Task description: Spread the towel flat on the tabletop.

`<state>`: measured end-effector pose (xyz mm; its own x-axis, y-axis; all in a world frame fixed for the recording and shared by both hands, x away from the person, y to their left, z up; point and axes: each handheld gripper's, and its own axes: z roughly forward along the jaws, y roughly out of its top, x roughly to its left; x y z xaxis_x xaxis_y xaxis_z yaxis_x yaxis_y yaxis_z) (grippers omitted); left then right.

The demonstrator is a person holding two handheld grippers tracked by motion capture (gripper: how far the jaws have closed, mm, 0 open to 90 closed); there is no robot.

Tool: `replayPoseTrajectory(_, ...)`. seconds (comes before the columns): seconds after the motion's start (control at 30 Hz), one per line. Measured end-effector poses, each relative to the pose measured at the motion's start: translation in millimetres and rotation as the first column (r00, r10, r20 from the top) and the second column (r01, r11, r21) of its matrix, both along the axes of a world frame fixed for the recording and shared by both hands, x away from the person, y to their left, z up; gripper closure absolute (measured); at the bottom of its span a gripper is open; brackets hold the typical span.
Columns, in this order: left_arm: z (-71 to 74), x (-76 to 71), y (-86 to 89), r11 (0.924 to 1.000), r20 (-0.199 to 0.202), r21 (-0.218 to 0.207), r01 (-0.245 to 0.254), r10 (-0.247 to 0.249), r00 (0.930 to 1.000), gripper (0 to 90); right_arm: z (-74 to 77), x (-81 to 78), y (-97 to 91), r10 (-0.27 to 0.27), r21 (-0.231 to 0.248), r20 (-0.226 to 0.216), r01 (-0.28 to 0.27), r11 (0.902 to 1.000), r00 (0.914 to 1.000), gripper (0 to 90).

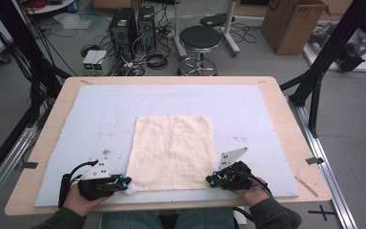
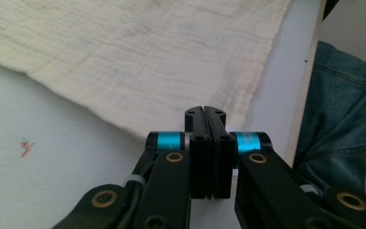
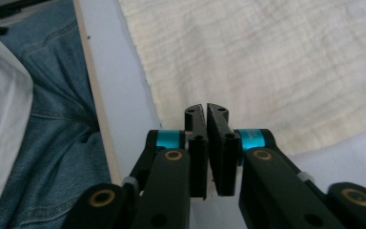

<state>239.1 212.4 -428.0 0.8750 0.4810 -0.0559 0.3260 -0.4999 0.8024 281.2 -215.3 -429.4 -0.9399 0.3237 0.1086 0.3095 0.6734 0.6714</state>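
The high view looks forward and down over the whole desk. Both gripper views sit low and close, sharing the cloth's near edge.

A pale mat covers the wooden table. Beyond the far edge, a black stool stands on the grey floor, two computer towers to its left amid tangled cables, a cardboard box to its right.
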Motion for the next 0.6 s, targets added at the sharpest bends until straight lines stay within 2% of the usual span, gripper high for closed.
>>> replayPoseTrajectory(0.2, 2.3, 3.7, 4.9, 0.9988, -0.014, -0.043, -0.023, 0.022, 0.9996, 70.9, 3.0, 3.5, -5.0, -0.034, 0.069, -0.005, 0.034, 0.9970, 0.9994, 70.9)
replayPoseTrajectory(0.4, 3.1, 9.2, 9.0, 0.9947, -0.013, -0.087, -0.056, 0.055, 0.9984, 65.5, 3.2, 10.3, -8.7, -0.073, 0.105, -0.001, 0.073, 0.9918, 0.9973, 62.6)
replayPoseTrajectory(0.6, 3.5, 14.0, 6.2, 0.9928, -0.011, -0.099, -0.068, 0.067, 0.9977, 60.8, 3.8, 15.8, -11.9, -0.111, 0.140, -0.008, 0.111, 0.9839, 0.9937, 54.7)
